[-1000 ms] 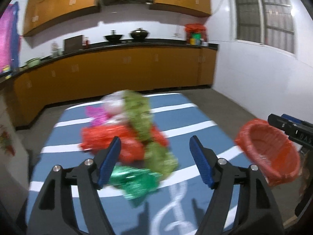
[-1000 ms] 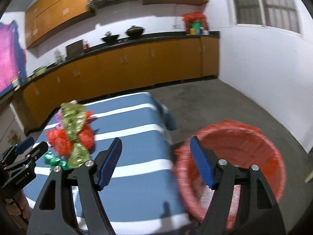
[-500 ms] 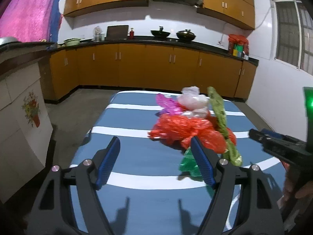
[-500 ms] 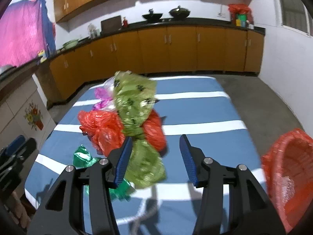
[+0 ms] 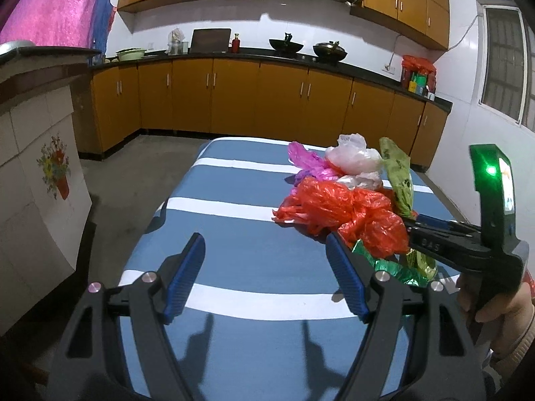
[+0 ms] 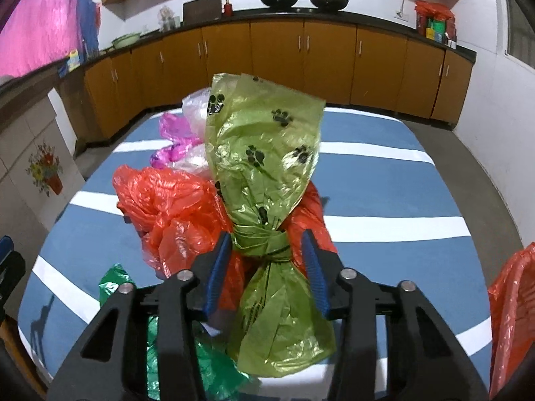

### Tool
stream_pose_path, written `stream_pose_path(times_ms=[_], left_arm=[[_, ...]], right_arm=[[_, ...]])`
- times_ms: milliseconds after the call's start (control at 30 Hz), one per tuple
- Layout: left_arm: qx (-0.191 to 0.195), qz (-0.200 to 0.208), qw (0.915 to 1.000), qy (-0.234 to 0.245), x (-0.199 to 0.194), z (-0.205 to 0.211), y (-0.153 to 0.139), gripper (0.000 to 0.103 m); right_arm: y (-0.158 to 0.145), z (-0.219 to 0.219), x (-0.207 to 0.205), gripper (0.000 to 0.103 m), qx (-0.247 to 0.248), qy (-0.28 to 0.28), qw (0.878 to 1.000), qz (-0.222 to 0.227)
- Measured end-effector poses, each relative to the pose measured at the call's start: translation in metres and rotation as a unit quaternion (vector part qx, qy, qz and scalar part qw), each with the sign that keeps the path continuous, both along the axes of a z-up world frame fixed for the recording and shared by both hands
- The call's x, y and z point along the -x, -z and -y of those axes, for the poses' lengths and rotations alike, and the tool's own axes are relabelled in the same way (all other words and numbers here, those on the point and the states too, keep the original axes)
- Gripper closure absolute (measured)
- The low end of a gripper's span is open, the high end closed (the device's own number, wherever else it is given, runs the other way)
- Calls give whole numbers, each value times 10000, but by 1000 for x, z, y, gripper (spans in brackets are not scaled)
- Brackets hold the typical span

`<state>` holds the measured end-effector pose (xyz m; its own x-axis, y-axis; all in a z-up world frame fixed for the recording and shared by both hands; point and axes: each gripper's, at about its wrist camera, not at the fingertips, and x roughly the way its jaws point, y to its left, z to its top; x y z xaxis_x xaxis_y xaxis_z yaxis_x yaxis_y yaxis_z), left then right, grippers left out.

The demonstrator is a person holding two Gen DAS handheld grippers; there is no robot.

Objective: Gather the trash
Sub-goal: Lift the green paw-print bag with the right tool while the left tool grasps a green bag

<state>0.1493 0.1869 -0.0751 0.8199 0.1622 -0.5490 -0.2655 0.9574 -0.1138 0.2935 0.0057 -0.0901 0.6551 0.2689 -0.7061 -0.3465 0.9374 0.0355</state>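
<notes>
A heap of plastic bags lies on the blue-and-white striped table: red bags, a white bag, a pink bag and a shiny green wrapper. An olive-green bag with paw prints stands upright, tied at the waist. My right gripper straddles that knot and its jaws are closing; a gap still shows on the right side. In the left wrist view the right gripper reaches into the heap from the right. My left gripper hangs open over bare cloth, left of the heap, holding nothing.
A red mesh basket sits off the table's right edge. Orange kitchen cabinets line the back wall. A tiled counter with a flower picture stands at the left. A person's hand holds the right gripper.
The right gripper swung from the red basket over to the heap, and its jaws narrowed around the olive-green bag's knot. The left gripper shifted left, off the heap.
</notes>
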Motion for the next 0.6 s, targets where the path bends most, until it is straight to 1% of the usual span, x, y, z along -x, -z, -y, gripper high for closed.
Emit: stream_pose_path(times_ms=[67, 167, 367, 600], left_arm=[[-1, -18, 10000, 25, -1, 3, 1, 29], [-2, -30, 10000, 76, -4, 7, 1, 29], [3, -54, 9997, 250, -9, 19, 2, 29], [59, -147, 9984, 544, -17, 41, 4, 29]], right_arm=[[1, 0, 1, 72, 50, -17, 10000, 3], [-1, 4, 5, 78, -16, -32, 10000, -9], [-13, 21, 16, 82, -225, 21, 9997, 99], [-24, 46, 32, 82, -365, 149, 9989, 252]])
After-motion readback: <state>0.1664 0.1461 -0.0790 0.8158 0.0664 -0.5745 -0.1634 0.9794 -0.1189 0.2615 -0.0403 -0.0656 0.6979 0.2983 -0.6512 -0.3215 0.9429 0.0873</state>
